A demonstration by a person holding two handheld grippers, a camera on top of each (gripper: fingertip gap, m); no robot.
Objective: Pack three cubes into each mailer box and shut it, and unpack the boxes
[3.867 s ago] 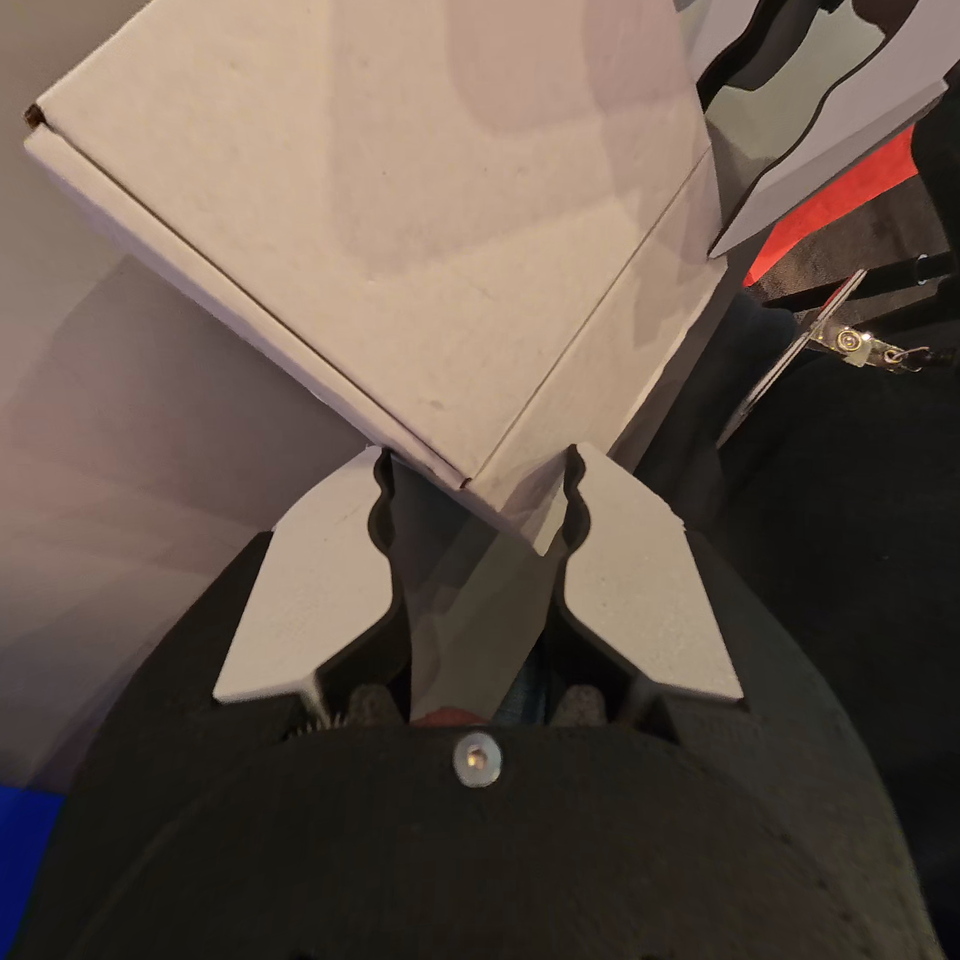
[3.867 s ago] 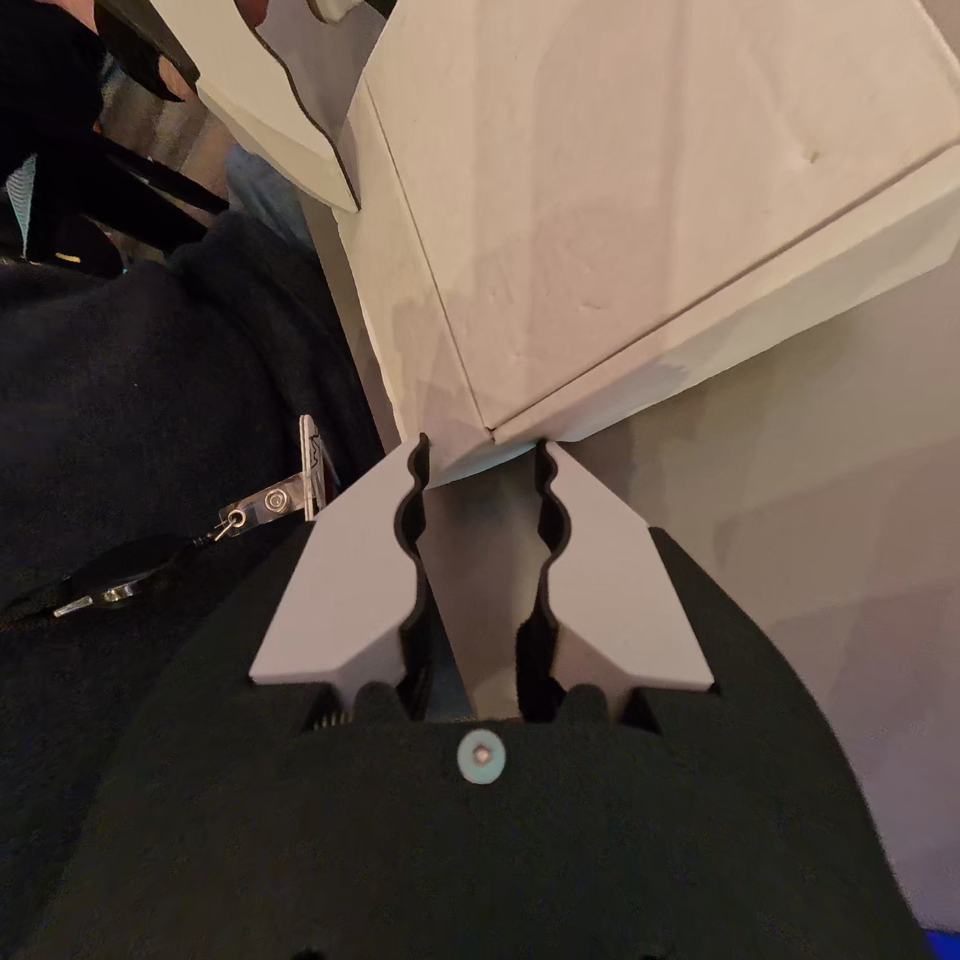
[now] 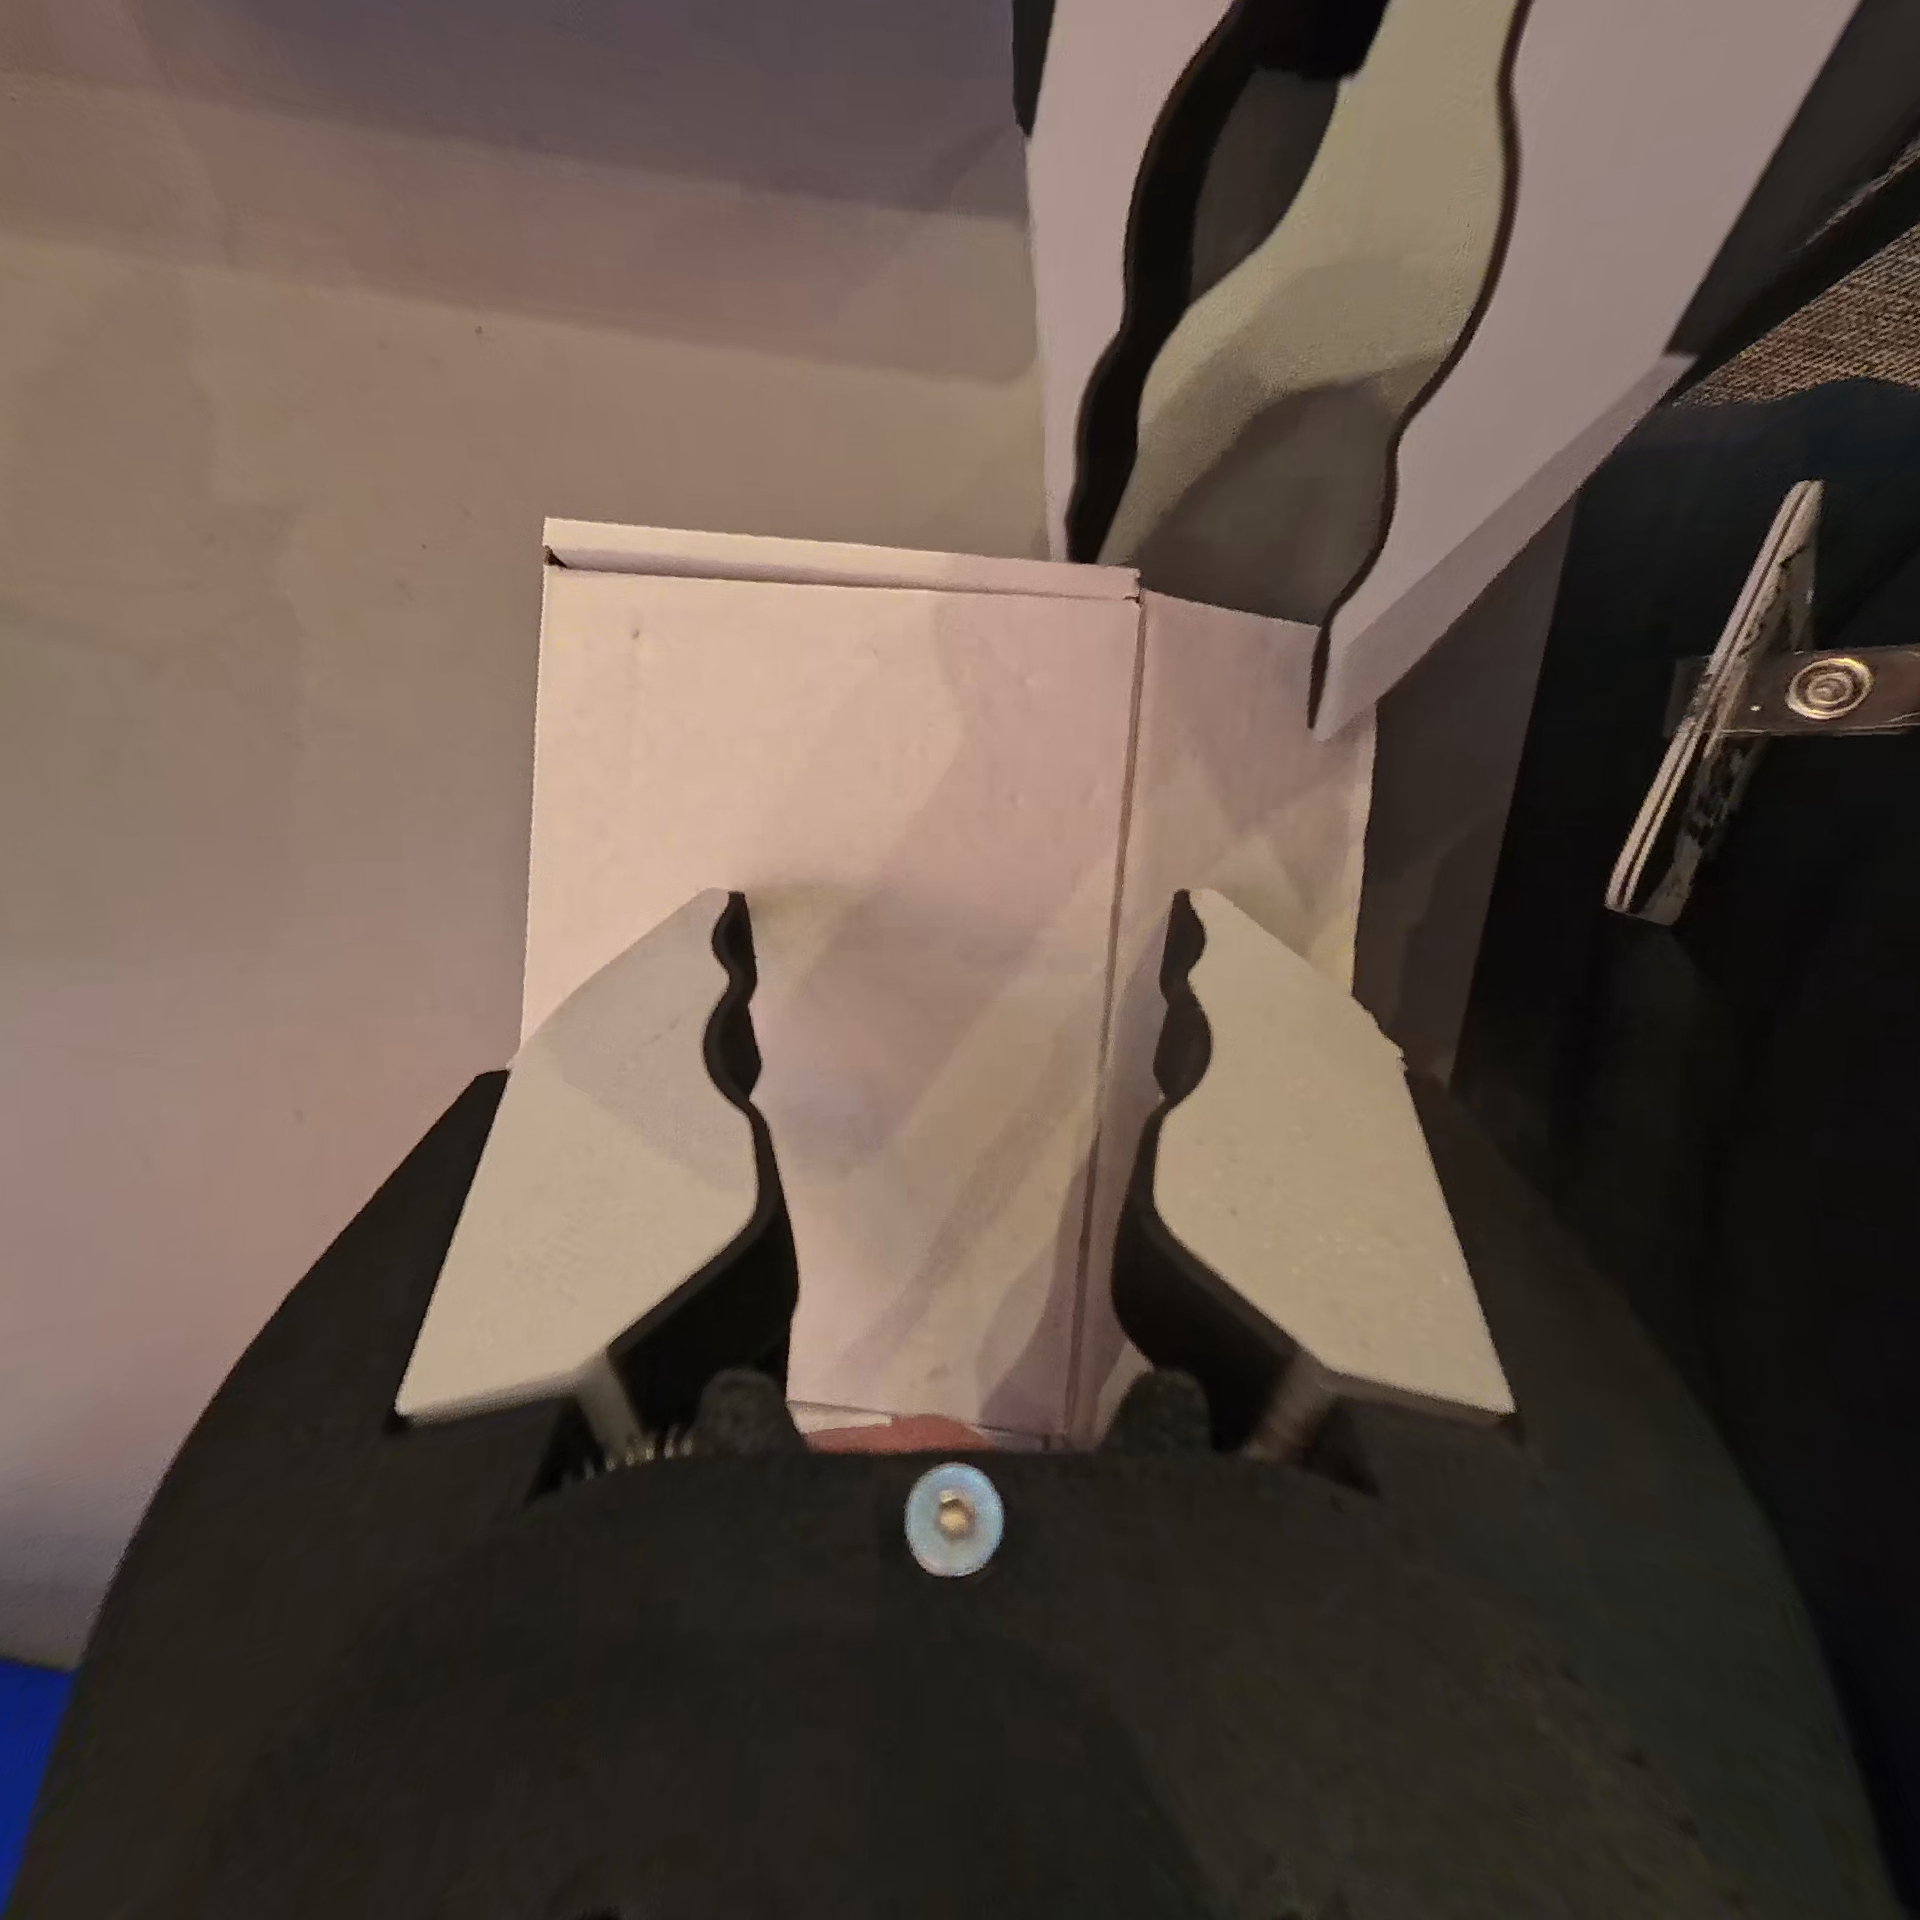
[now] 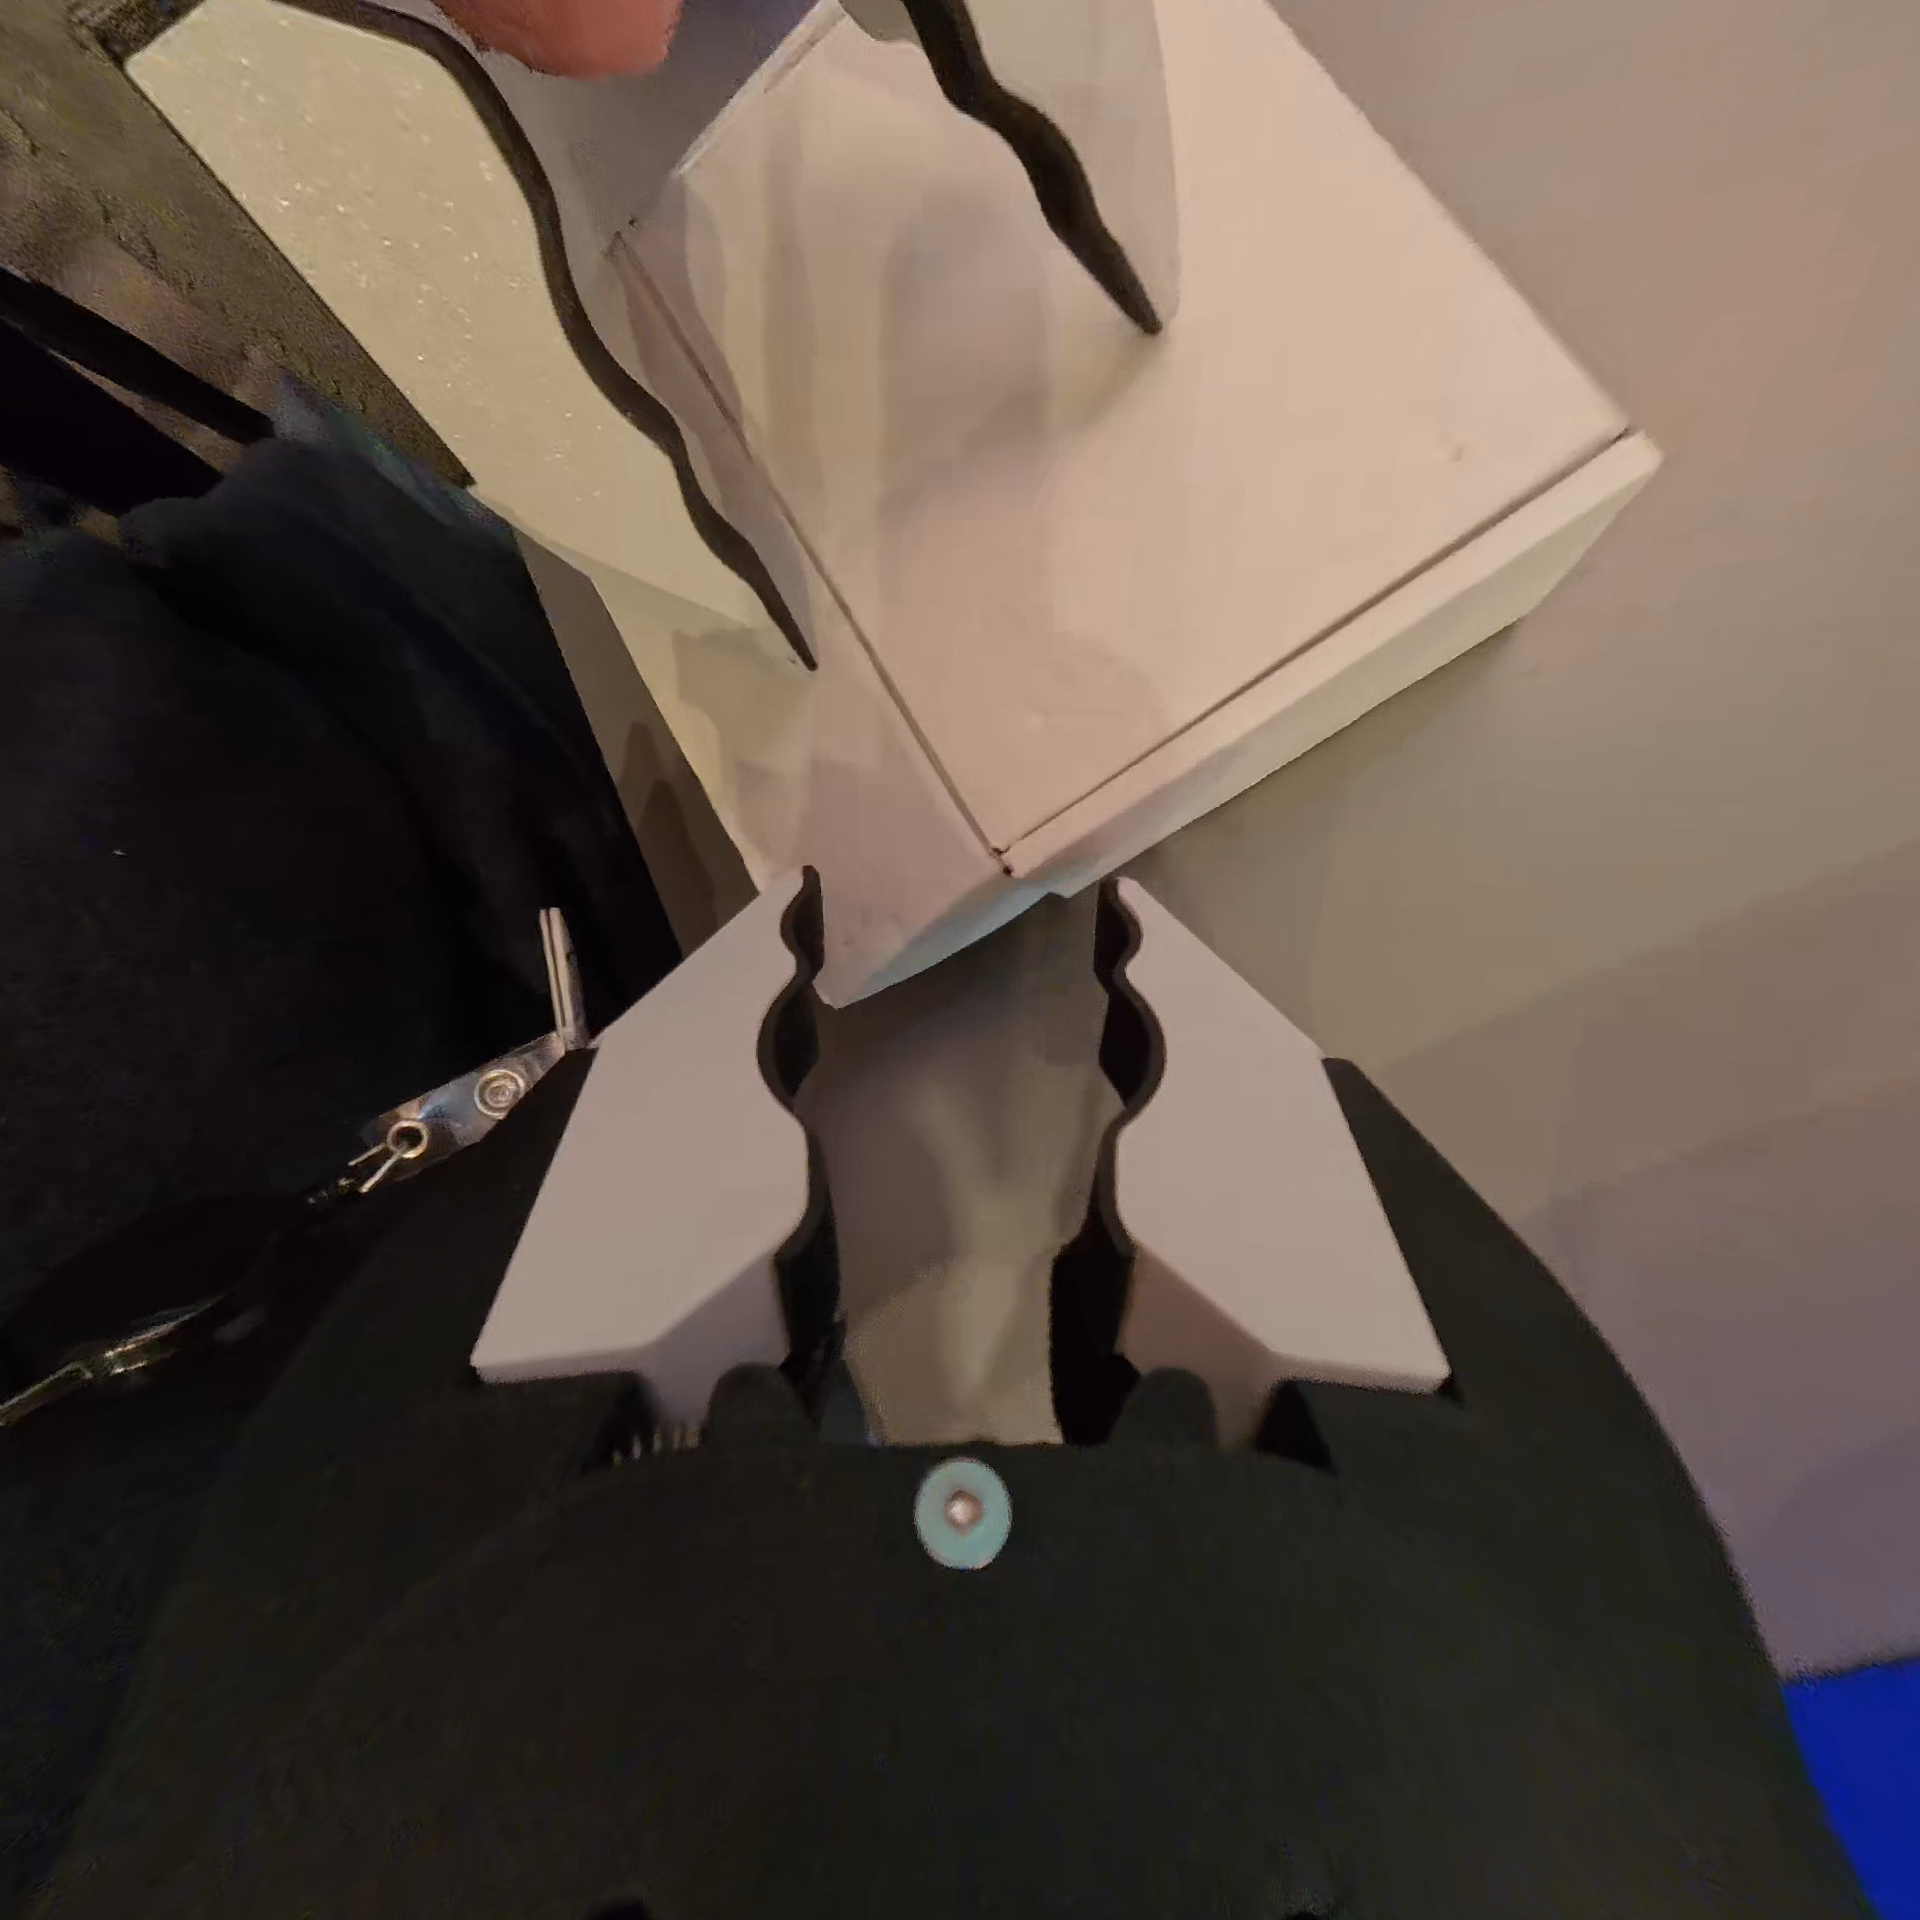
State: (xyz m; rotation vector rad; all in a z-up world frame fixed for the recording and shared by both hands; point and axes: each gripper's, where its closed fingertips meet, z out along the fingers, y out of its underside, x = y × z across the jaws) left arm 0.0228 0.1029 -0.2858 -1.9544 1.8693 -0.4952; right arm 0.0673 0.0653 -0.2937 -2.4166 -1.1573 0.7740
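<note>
Hidden first: inside of the white mailer box [image 3: 831,779] shut away behind the closed lid, with only a thin seam along the front wall in the right wrist view. Near end of the box lost under the black body of the left gripper [image 3: 956,935]. Small pinkish patch just above the screw there, too cut off to name.

Box of matt white cardboard with crisp folds, lying on the pale grey tabletop [image 3: 260,727]; square-on at centre of the left wrist view, turned corner-first [image 4: 1143,571] in the right wrist view.

Left gripper spread wide over the lid, pinching nothing; wavy black rubber pads on flat pale grey fingers. Seen again at upper centre of the right wrist view [image 4: 977,494], one finger down beside the side wall, the other above the lid.

Right gripper [image 4: 956,904] also spread, with the box's near corner poking between the tips, close against the left pad [image 4: 790,997] and clear of the other; actual contact hard to judge. Same gripper reaching in from the upper right of the left wrist view [image 3: 1200,623], over the box's far right corner.

Around: dark clothing [image 4: 260,831] filling the left of the right wrist view, a clipped badge [image 3: 1714,707] at right in the left wrist view, and a blue strip [image 4: 1849,1766] at lower right, cut off by the frame.
</note>
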